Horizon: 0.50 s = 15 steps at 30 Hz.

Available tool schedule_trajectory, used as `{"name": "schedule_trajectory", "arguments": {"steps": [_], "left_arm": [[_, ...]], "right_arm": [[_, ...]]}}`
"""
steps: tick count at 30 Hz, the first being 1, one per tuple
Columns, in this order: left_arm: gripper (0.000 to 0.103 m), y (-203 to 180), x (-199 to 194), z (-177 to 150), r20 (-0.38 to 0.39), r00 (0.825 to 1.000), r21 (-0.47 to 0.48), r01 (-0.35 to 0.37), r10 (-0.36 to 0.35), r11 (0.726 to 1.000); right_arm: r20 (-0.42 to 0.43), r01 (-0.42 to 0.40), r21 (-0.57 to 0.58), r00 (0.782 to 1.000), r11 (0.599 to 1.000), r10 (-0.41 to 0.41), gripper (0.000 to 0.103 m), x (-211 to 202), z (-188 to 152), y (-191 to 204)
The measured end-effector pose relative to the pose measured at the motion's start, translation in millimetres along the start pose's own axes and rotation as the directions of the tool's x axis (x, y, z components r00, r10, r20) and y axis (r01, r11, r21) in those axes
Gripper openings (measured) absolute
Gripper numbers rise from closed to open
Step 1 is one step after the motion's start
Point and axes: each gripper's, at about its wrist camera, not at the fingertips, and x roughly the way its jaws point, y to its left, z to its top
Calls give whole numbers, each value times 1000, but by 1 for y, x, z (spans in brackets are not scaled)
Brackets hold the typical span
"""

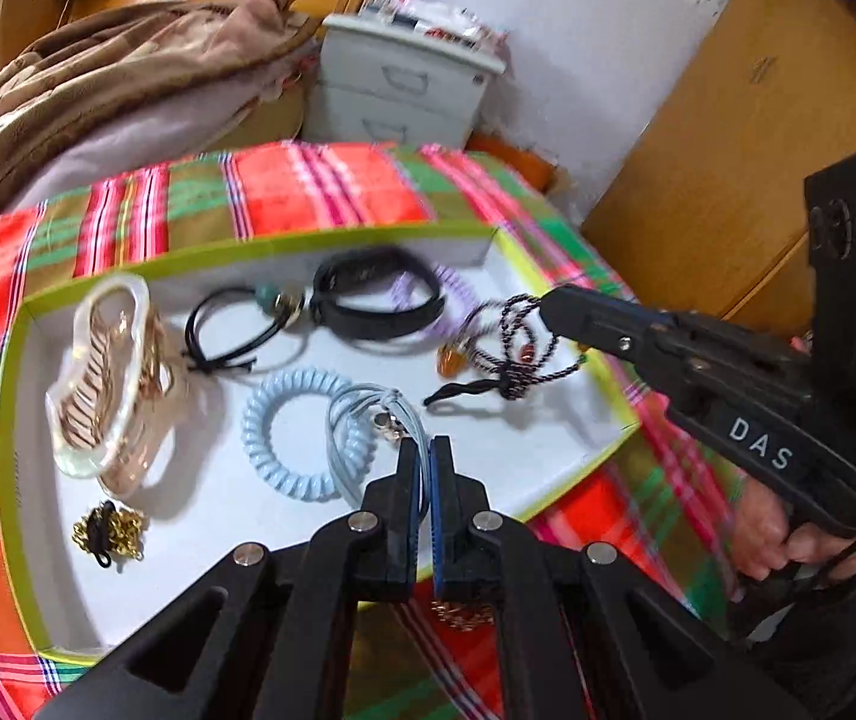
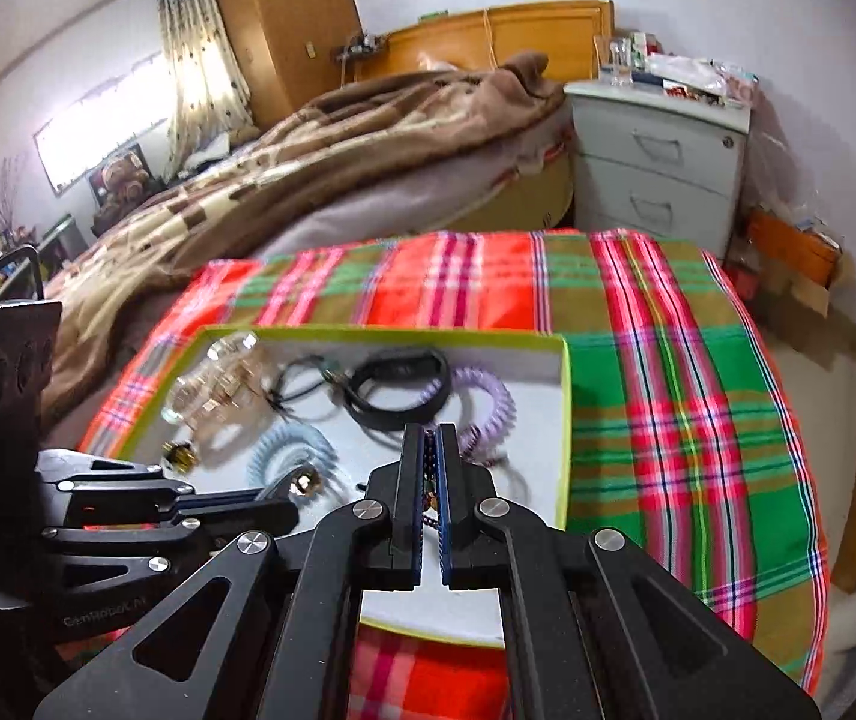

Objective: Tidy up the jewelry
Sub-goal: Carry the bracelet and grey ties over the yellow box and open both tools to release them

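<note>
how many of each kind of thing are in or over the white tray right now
Spiral coil hair ties: 2, light blue and lilac
Clear and gold claw hair clip: 1
Black wristband: 1
Black cord with beads: 1
Gold chain: 1
Grey cord, left gripper: 1
Braided bead cord, right gripper: 1
Total: 8

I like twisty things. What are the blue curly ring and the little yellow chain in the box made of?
The blue curly ring looks like smooth, glossy plastic: its coils shine like a phone cord. The little yellow chain looks like gold-coloured metal, with small glinting links, though it is too small and blurred to be sure. Both lie loose in the box.
</note>
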Motion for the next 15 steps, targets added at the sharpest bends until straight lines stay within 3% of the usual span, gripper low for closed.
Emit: {"name": "schedule_trajectory", "arguments": {"steps": [9,13,15], "left_arm": [[6,-6,9,-8,-25,999,9,-22,22,1000],[25,-5,6,-10,-22,1000,-3,-20,20,1000],[29,-5,3,-10,-16,1000,-1,-21,21,1000]], "right_arm": [[-57,17,-31,998,999,-18,3,9,-12,-1],[-41,17,-47,999,999,-19,8,3,-13,3],[-37,19,-48,999,999,-21,13,-1,-13,5]]}}
